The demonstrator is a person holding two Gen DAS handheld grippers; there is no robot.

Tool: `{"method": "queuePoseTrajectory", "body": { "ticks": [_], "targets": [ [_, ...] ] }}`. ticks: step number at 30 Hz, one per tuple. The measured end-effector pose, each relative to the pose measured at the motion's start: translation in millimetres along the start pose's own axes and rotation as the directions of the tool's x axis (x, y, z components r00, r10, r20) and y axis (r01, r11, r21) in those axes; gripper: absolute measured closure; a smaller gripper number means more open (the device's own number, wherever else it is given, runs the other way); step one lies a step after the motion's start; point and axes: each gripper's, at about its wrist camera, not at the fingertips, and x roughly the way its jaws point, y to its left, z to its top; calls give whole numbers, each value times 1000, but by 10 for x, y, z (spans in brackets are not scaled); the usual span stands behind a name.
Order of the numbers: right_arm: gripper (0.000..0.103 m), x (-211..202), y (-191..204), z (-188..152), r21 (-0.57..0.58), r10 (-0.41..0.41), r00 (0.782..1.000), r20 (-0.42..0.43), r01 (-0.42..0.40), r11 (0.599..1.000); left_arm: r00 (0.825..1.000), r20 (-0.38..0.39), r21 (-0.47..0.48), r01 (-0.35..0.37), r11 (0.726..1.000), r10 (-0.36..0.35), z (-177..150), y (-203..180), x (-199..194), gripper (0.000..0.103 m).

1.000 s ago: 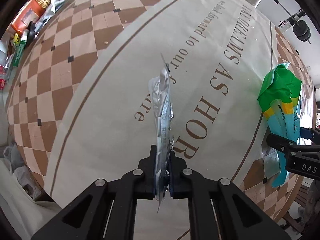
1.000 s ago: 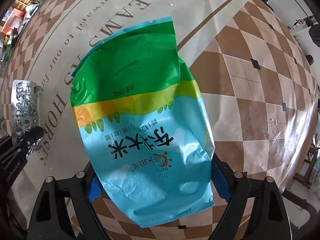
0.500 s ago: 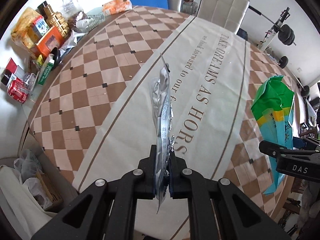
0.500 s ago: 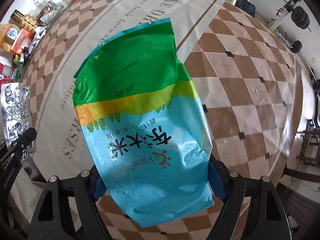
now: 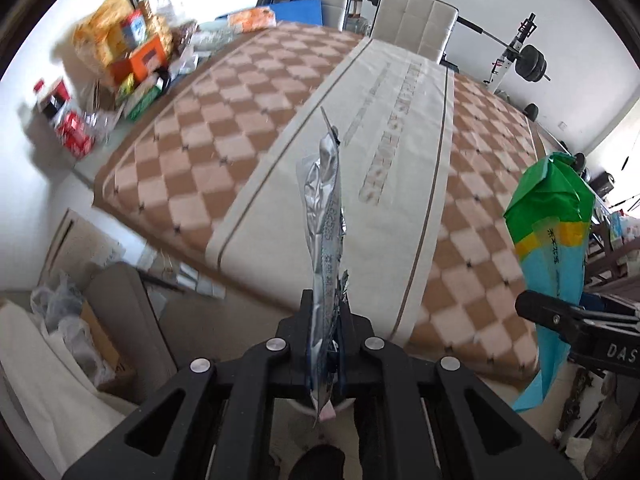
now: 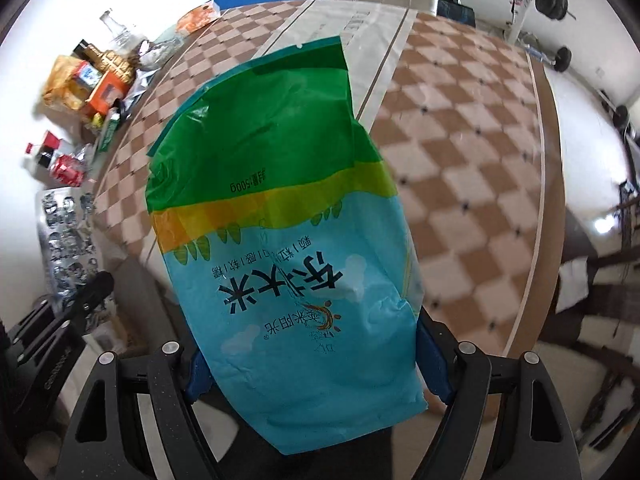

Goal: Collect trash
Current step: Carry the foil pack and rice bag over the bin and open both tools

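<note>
Trash in transit, both claws loaded.

Left wrist view. Foil blister sheet (image 5: 325,216) stands edge-on between the fingers of the left claw (image 5: 325,332), which is clenched on its lower end; the sheet rises straight ahead of the claw and touches nothing else. A second ago the table (image 5: 256,184) filled the view right behind the sheet; now its near edge and the floor beyond it show under the claw, so the sheet has been lifted clear and carried back off the tabletop. To the claw's right hangs the rice bag (image 5: 554,240) in the right claw (image 5: 576,320). Below and left of the claw sits a box (image 5: 96,332) with crumpled plastic in it, possibly the place for the trash; this cannot be confirmed.

Right wrist view. The bag (image 6: 280,216) fills the space ahead of the right claw (image 6: 316,364), its lower part pinched between the two blue pads (image 6: 434,364); it looks limp and empty. The jaws have just been closing slightly, with the bag between them, a firmer hold. The table has dropped away behind the bag as well. Left of this claw, the sheet (image 6: 66,248) shows face-on in the left claw (image 6: 92,292).

Meaning for the task: pick-up appears finished for both items; what remains is to carry them to a bin and release them.
</note>
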Motion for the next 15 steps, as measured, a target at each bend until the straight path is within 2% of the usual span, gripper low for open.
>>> {"method": "queuePoseTrajectory", "body": {
  "ticks": [4, 7, 11, 15],
  "targets": [
    [20, 106, 185, -708, 18, 51, 996, -69, -50, 999, 995, -95, -39, 24, 999, -28, -526, 242, 161, 97],
    [20, 299, 319, -1165, -1, 69, 987, -142, -70, 998, 983, -175, -97, 42, 994, -58, -868, 428, 432, 97],
    [20, 721, 421, -1657, -40, 49, 968, -244, -61, 997, 949, -281, -205, 85, 975, -142, -1225, 632, 936, 97],
    [20, 1430, 340, -2067, -36, 22, 937, -350, -37, 999, 909, -348, -296, 124, 947, -228, -1461, 760, 1554, 97]
  ]
}}
